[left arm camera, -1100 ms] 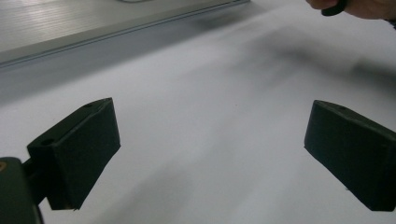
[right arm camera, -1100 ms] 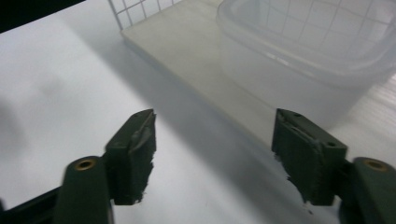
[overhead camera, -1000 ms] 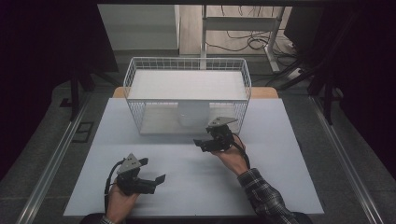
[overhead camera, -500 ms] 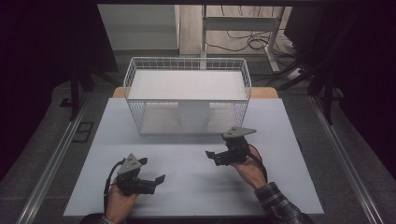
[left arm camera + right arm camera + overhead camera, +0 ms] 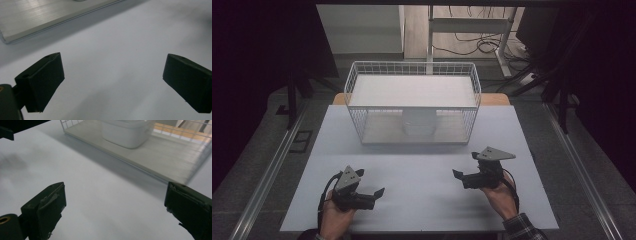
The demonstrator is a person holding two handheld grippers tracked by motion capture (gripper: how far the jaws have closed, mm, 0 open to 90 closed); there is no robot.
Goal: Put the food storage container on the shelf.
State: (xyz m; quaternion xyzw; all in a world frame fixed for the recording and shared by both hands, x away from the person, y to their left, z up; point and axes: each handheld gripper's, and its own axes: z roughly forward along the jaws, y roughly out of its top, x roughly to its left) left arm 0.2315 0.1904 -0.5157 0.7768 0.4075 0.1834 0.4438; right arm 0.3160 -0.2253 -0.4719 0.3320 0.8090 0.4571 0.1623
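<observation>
White container [image 5: 419,123] inside basket [image 5: 357,95], right tool [image 5: 460,177] open.

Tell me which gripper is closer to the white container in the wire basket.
The right gripper. It sits in front of the white container, a bit to its right. The left gripper is farther back toward the table's near edge, off to the container's left.

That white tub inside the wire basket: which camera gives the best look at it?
The right gripper view: the white tub is close, its rim and rounded side plain on the basket's floor. The high view shows the tub smaller, through the wire basket mesh. The left gripper view catches at most a sliver at its top edge.
</observation>
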